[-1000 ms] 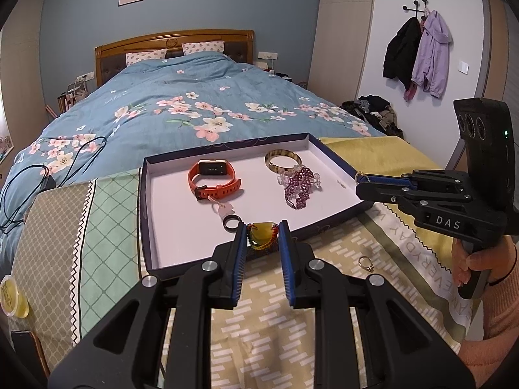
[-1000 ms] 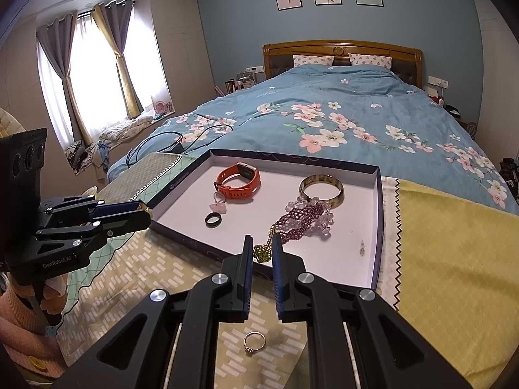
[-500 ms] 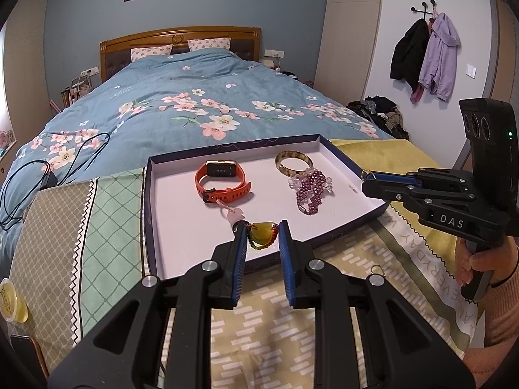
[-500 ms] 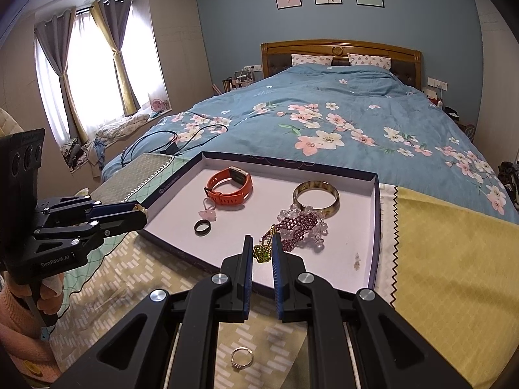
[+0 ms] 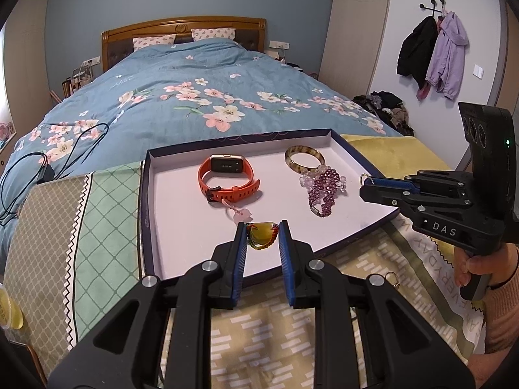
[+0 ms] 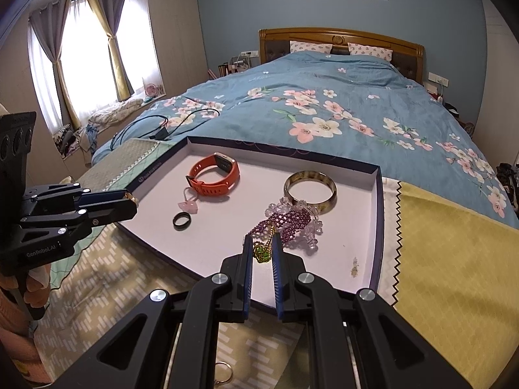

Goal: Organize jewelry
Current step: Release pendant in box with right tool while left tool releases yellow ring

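Bedroom, patterned cloth (image 5: 107, 214) at the bed's foot, shallow white tray (image 5: 181, 227) on it. Over the last second both my tongs have carried forward over the tray. Left gripper (image 5: 262, 234) is clamped on a red-green-yellow beaded piece (image 5: 262, 236); right gripper (image 6: 262, 253) is nipped nearly closed on a green pendant (image 6: 261, 253) with gold chain. Watch (image 5: 227, 178), bangle (image 6: 309, 186), purple beads (image 6: 288, 223) and black ring (image 6: 181, 220) lie inside. Small ring (image 5: 391, 278) waits on the cloth. I judge release comes next.
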`<action>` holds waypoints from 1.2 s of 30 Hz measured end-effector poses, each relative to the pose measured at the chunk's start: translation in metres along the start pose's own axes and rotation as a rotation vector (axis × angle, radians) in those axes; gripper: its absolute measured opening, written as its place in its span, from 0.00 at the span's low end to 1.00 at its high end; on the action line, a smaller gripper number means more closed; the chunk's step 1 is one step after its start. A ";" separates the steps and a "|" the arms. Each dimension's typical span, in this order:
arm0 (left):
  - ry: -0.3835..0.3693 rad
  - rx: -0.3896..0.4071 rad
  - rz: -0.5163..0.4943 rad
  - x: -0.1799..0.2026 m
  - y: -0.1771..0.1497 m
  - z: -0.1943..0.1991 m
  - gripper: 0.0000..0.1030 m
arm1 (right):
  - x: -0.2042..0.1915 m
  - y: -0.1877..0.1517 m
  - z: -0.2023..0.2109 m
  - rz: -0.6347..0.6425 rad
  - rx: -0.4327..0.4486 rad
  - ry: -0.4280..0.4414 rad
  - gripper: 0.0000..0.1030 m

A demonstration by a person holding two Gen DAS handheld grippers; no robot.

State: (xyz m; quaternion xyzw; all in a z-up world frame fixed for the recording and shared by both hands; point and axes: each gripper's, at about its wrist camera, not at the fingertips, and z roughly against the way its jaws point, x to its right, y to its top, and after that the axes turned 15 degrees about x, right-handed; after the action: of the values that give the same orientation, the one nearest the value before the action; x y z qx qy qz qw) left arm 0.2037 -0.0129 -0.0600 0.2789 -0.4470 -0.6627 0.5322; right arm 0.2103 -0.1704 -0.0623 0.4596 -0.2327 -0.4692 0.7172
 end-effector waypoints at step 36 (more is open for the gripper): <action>0.009 -0.093 0.027 -0.005 -0.016 -0.049 0.20 | -0.001 -0.007 -0.050 0.089 -0.127 -0.048 0.10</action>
State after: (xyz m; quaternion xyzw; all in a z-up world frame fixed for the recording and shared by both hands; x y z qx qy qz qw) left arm 0.2390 -0.0222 -0.0965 0.2508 -0.4168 -0.6745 0.5554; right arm 0.2452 -0.1482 -0.0917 0.3909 -0.2396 -0.4614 0.7595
